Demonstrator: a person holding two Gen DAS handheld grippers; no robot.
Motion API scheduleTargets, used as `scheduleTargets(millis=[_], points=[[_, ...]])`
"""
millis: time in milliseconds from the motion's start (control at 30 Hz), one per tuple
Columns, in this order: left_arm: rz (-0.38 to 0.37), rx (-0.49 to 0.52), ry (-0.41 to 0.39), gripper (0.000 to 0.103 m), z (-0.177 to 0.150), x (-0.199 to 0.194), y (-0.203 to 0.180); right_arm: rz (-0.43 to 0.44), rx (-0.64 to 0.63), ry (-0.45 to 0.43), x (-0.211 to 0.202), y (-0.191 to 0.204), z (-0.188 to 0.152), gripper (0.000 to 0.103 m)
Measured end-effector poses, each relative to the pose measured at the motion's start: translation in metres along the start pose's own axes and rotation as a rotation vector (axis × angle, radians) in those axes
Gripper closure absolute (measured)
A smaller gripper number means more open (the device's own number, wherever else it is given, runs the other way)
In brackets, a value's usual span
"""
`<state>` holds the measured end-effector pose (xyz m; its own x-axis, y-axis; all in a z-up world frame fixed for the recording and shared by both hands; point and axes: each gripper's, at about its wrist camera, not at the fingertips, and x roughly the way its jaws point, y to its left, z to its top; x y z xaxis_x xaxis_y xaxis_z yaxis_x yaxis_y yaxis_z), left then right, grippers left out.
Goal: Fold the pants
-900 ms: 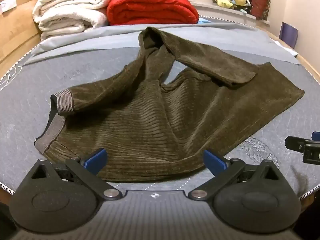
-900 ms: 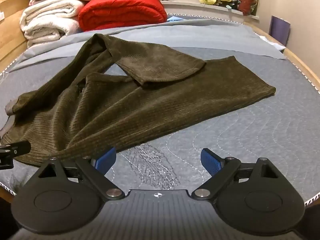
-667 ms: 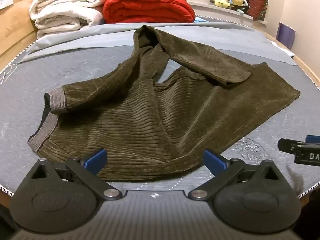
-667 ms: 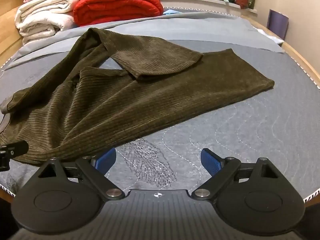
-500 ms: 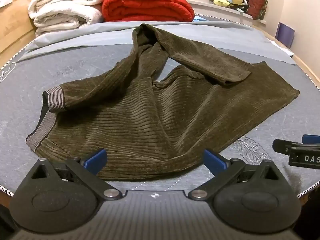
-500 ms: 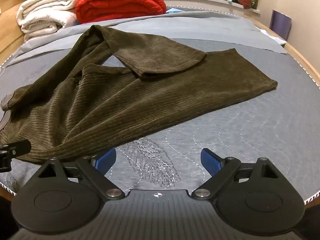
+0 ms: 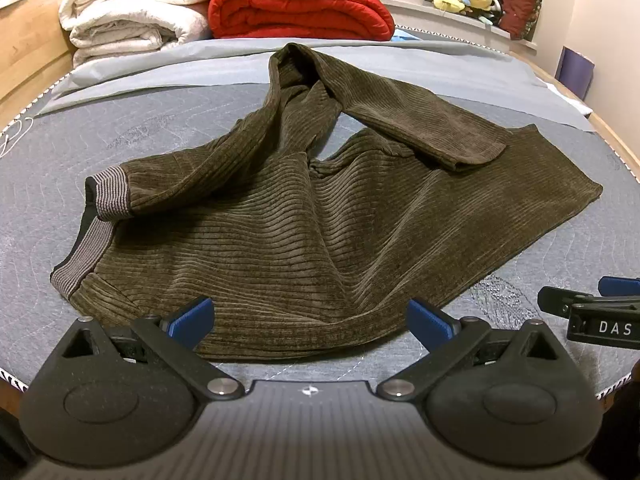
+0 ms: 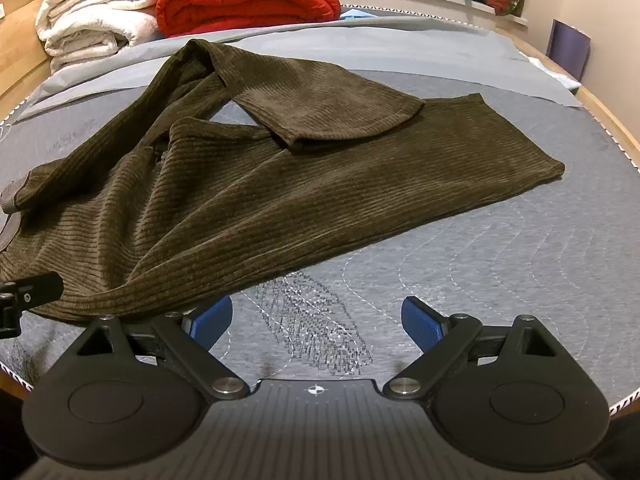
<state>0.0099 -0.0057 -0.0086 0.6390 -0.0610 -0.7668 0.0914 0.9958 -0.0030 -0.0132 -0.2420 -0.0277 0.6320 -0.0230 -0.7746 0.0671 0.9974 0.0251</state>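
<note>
Pants (image 7: 320, 232) crumpled, waistband left, one leg seemingly doubled back

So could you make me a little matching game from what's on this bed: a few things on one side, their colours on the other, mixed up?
Things:
1. pants
2. quilt
3. blankets
4. gripper pads

Colours:
A. red
B. blue
C. dark olive brown
D. cream white

Pairs: 1-C, 2-A, 3-D, 4-B
</note>
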Motion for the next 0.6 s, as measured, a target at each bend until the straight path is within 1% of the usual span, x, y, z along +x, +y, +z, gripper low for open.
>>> scheduleTargets(millis=[600], points=[[-0.001,0.003,0.003,0.001,-0.0006,0.001,-0.0023,-0.003,0.005,0.017,0.0016,-0.0018,-0.0001,0.011]])
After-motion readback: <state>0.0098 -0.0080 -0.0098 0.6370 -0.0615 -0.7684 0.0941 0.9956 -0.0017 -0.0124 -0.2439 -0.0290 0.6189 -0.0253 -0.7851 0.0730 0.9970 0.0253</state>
